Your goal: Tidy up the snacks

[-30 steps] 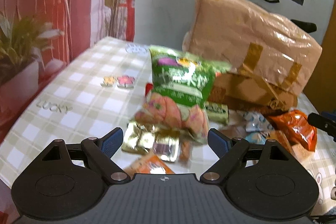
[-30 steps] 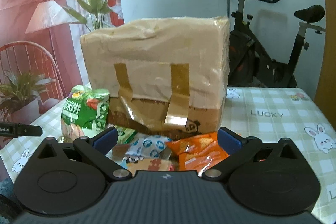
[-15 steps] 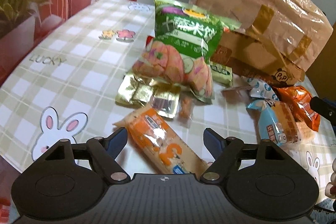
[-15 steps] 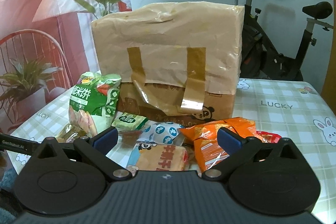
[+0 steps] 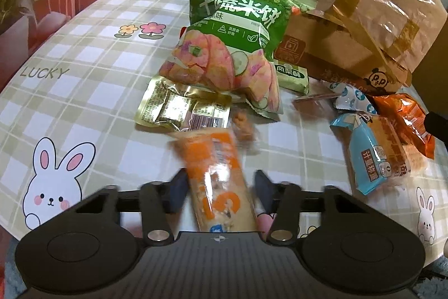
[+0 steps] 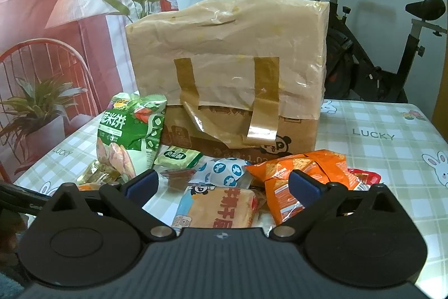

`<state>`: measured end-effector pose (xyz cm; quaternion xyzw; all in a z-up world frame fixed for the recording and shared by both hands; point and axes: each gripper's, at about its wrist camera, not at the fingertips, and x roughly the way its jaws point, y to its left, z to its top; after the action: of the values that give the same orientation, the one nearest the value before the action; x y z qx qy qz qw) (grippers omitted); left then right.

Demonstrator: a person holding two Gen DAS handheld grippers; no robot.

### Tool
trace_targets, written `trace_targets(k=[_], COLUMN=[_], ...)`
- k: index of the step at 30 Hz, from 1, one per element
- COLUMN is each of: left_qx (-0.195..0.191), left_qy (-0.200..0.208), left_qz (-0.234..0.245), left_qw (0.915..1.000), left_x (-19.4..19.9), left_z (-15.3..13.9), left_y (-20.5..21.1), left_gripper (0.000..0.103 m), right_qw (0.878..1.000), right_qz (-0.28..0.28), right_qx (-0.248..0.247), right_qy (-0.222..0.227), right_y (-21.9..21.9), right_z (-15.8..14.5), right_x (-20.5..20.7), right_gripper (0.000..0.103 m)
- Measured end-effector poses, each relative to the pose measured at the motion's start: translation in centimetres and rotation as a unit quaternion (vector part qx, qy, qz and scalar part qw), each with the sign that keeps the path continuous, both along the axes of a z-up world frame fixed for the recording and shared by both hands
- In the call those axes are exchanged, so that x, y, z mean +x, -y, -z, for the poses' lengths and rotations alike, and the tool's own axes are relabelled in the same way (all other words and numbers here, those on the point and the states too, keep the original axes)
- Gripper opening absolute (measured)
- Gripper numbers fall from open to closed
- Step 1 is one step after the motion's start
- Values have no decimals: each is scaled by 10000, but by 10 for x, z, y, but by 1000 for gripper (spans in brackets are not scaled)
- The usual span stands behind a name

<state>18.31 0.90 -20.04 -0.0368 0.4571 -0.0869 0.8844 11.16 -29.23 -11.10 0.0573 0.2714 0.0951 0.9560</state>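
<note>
A pile of snack packets lies on the checked tablecloth (image 5: 70, 91). My left gripper (image 5: 218, 187) has its jaws around a long orange packet (image 5: 215, 175), narrowed but with small gaps to the pads. Beyond it lie a gold foil packet (image 5: 179, 108) and a green rice-cracker bag (image 5: 235, 27). My right gripper (image 6: 221, 181) is open and empty, above a blue-and-tan cake packet (image 6: 221, 209), with an orange chip bag (image 6: 302, 173) at its right finger. The green bag (image 6: 128, 131) stands to the left.
A large taped cardboard box (image 6: 229, 69) stands behind the snacks, also in the left wrist view (image 5: 350, 13). A small green packet (image 5: 291, 74) and blue-white wrappers (image 5: 352, 97) lie by the box. An exercise bike (image 6: 378, 60) and a potted plant (image 6: 36, 108) stand past the table.
My left gripper has dropped and moved forward over the orange packet, and its jaws have narrowed around it. My right gripper has moved slightly closer to the snacks and stayed open.
</note>
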Motion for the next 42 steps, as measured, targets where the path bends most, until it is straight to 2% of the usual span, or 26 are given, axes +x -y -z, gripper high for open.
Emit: trace_targets(k=[9,10,12,17,19,20,21,26,29,36,40,42], left_qx=[-80,-72,-46,58,95,113,128,-117,-185,-251,-291,-292], left_qy=[6,-5,-28,-16,11,23,60,110,195,386,491,563], left_qz=[41,47,78,170,209,217,212,146,113,120,71,47], left_qw=[10000,10000,10000,9998,9997,9997,9997,9998,9996,9989,9983,9980], left_x=[-1,-2,-4,-6,-7,-7,-7,-6,-7,-12,-16,-17], left_z=[0,0,-1,-1,-1,-1,-1,-1,-4,-11,-17,-20], left_y=[-3,-3,-2,1,1,2,1,-8,-12,-13,-17,-19], left_gripper=[43,45,54,59,58,54,41,40,40,40,40,40], right_qw=[10000,9999,9999,9997,9996,9995,9995,9989,9982,9954,9951,9950], right_qz=[-74,-81,-98,-180,-206,-216,-226,-276,-315,-308,-455,-534], right_qx=[-5,-3,-4,-28,-39,-47,-56,-103,-84,-153,-316,-421], right_qy=[-53,-62,-84,-153,-195,-215,-233,-377,-498,-891,-821,-733], right_y=[-4,-4,-5,-10,-11,-12,-13,-17,-19,-25,-33,-36], right_z=[0,0,1,2,2,2,3,5,8,17,14,11], right_x=[-1,0,0,3,4,4,5,9,12,24,31,35], right_gripper=[101,101,101,99,99,99,99,96,90,90,87,80])
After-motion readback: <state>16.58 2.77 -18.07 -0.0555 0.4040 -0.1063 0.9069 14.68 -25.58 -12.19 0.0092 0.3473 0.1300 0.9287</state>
